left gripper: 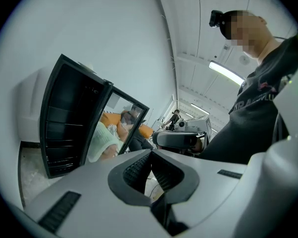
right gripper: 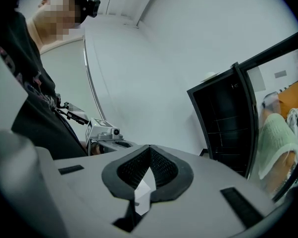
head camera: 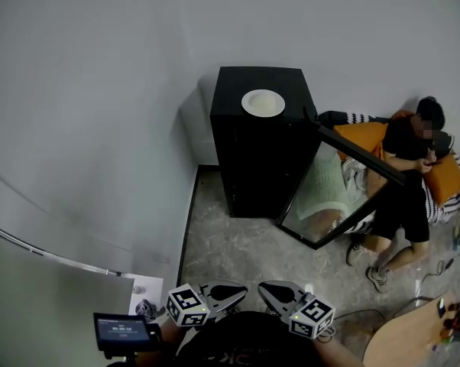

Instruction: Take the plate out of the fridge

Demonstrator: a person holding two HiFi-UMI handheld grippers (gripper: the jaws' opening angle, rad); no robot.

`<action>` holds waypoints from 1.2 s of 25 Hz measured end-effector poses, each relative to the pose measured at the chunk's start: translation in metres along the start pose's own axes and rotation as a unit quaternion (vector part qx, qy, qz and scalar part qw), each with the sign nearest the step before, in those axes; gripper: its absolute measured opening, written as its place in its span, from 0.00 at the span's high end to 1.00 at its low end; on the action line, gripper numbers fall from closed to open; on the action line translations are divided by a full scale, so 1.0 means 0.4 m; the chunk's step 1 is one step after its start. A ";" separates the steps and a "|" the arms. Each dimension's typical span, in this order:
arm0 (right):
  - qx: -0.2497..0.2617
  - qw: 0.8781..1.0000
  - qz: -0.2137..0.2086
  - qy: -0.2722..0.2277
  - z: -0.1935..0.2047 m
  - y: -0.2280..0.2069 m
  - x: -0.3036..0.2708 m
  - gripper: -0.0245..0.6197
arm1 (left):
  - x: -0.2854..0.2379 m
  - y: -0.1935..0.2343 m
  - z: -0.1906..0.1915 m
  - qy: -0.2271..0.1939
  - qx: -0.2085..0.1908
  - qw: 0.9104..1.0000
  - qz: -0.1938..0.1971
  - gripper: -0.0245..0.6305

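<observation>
**Item 1, left gripper** [left gripper: 151,153]. The fingers [left gripper: 137,169] are pressing tip to tip, clenched on nothing. It is pointing across the scene toward the right gripper, near the wearer's body.

**Item 2, right gripper** [right gripper: 149,148]. The fingers [right gripper: 161,168] are likewise meeting at the tips and carrying nothing. In the head view the two are sitting just beside each other, nose to nose at the near edge, left gripper [head camera: 241,289] on the left.

**Item 3, plate** [head camera: 263,102]. The white round plate is resting on top of the fridge, toward the far side, well apart from both grippers. It is not lying inside the cabinet.

**Item 4, fridge** [head camera: 253,167]. The black cabinet is standing against the far wall [head camera: 100,90]. Its glass door [head camera: 322,193] is hanging open to the right. The shelves are showing dark; whether anything is lying on them cannot be told.

**Item 5, person** [head camera: 406,197]. The person is sitting on the floor [head camera: 230,251] to the right, close behind the open door.

**Handling note (judgement).** The plate appears to be already out, so the open door is probably what is remaining. Any approach is best made from the left, keeping the fingers clear of the glass. The door is best eased shut slowly, so the plate above is not jolted and the seated person is not struck.
</observation>
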State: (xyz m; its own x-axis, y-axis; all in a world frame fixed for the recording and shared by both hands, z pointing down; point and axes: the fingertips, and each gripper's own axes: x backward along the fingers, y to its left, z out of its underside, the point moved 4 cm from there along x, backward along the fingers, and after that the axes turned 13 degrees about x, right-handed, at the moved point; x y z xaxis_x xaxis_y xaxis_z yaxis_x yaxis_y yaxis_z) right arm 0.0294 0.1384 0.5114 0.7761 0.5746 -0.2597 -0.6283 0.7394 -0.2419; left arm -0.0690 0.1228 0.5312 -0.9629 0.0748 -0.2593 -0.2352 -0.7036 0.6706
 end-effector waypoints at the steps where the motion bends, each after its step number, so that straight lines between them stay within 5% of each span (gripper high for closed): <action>1: 0.000 1.000 -0.003 -0.002 0.004 -0.006 0.015 0.95 | -0.012 -0.009 0.002 -0.001 -0.002 1.000 -0.004 0.96; 17: -0.006 0.998 -0.057 0.004 0.062 -0.054 0.158 0.95 | -0.150 -0.098 0.054 -0.017 0.018 0.999 -0.046 0.96; 30: 0.001 0.998 -0.062 -0.008 0.060 -0.044 0.189 0.95 | -0.157 -0.130 0.047 -0.017 0.014 0.998 -0.053 0.96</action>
State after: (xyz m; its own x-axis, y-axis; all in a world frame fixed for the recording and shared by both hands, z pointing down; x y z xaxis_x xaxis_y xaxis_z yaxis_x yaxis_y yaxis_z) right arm 0.1004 0.1772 0.5183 0.8487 0.4840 -0.2133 -0.5272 0.8059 -0.2694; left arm 0.0013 0.1681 0.5259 -0.9364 0.1713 -0.3063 -0.3385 -0.6706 0.6600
